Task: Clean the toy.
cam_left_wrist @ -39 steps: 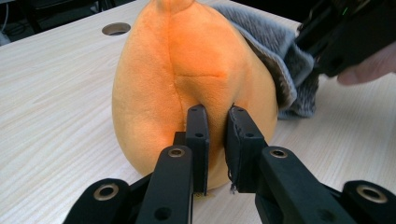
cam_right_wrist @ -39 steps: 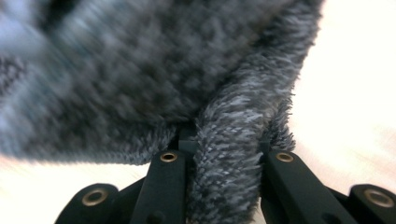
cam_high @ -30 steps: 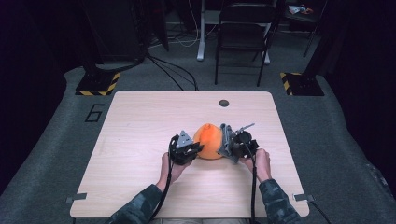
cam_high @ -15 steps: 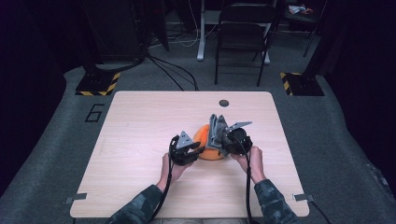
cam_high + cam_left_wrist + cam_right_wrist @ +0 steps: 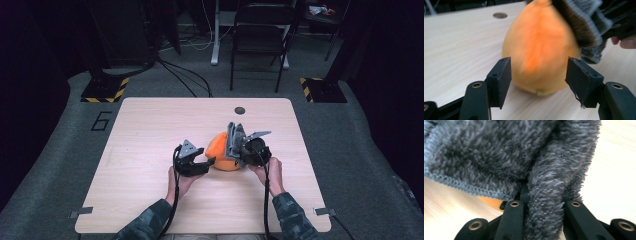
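Since the earlier frame the right gripper [image 5: 235,141] has come up off the flank of the orange fruit [image 5: 223,151] and is now lying over its top right, and the left gripper [image 5: 206,162] has just been opening its jaws, which are now standing apart with the fruit between them but clear of both pads. Largest in the scene, the pale wooden table [image 5: 150,130] is carrying all of this, with a small dark round hole [image 5: 240,110] near its far edge. On it, a little right of the middle and towards the person's side, the fruit [image 5: 539,47] is sitting with its narrower end pointing up and its broad base on the wood. Over its upper right side a grey fleecy cloth [image 5: 584,22] is pressing, bunched and dark in its folds. The right gripper [image 5: 544,202] is clamping a thick fold of that cloth [image 5: 499,152] between its jaws, closed tight on it, with a sliver of the orange skin showing under the stitched hem. In the left gripper view the two black pads [image 5: 504,77] are flanking the lower part of the fruit, each with a gap to the skin.
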### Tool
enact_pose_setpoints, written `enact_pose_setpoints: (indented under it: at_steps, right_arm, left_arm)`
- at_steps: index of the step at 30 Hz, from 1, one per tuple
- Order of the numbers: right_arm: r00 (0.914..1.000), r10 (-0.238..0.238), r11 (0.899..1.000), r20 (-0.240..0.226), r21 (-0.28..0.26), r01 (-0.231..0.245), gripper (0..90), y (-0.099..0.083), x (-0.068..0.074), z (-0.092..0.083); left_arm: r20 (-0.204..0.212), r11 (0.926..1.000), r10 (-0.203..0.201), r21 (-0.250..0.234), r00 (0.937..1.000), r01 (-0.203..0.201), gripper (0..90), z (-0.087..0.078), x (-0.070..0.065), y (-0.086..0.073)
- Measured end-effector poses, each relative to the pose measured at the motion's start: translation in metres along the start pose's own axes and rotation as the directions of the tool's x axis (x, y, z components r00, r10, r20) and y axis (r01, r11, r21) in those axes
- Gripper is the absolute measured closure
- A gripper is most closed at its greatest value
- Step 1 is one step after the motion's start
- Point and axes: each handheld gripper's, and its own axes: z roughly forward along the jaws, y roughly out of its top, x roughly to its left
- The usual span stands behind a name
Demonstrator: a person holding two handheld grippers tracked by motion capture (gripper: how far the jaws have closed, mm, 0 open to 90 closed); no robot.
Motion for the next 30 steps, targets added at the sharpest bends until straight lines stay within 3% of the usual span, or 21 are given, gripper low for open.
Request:
enact_pose_setpoints:
  at_steps: [2, 4, 11, 14, 18, 23, 27, 30]
  right_arm:
    - [0.9999, 0.011, 1.000, -0.010, 0.002, -0.011, 76.2, -0.001, -0.002, 0.000]
    - [0.9999, 0.015, 1.000, -0.007, 0.003, -0.015, 76.2, -0.001, -0.003, 0.000]
    - [0.9999, -0.014, 1.000, -0.009, 0.003, 0.014, 76.1, -0.002, -0.002, -0.001]
    - [0.9998, -0.020, 1.000, -0.009, -0.004, 0.020, 76.1, -0.003, -0.001, -0.002]
    - [0.9996, -0.029, 1.000, 0.003, -0.006, 0.029, 76.0, -0.004, -0.001, -0.003]
    - [0.9997, -0.022, 1.000, 0.007, -0.006, 0.022, 76.1, -0.004, -0.004, -0.006]
    - [0.9998, 0.020, 1.000, -0.007, -0.021, -0.020, 75.9, -0.002, -0.010, -0.013]
    - [0.9993, 0.038, 0.999, -0.001, -0.029, -0.038, 75.8, 0.000, -0.014, -0.019]
  left_arm:
    - [-0.005, 0.9980, -0.058, 0.023, 0.9983, 0.058, 37.7, 0.004, 0.004, -0.005]
    - [0.006, 0.9964, -0.082, 0.022, 0.9966, 0.081, 38.5, 0.006, 0.005, -0.007]
    - [0.022, 0.9991, -0.041, -0.008, 0.9989, 0.041, 43.7, 0.011, -0.001, 0.000]
    - [0.018, 0.9993, -0.036, 0.001, 0.9992, 0.036, 52.1, 0.014, -0.003, -0.001]
    - [0.013, 0.9999, -0.012, -0.004, 0.9998, 0.012, 70.0, 0.014, -0.005, 0.000]
    - [0.014, 0.9989, 0.044, -0.016, 0.9989, -0.044, 78.5, 0.014, -0.009, 0.002]
    - [0.007, 0.9952, 0.090, -0.037, 0.9959, -0.090, 80.7, 0.013, -0.009, 0.005]
    - [0.009, 0.9940, 0.100, -0.045, 0.9949, -0.100, 81.0, 0.012, -0.008, 0.011]
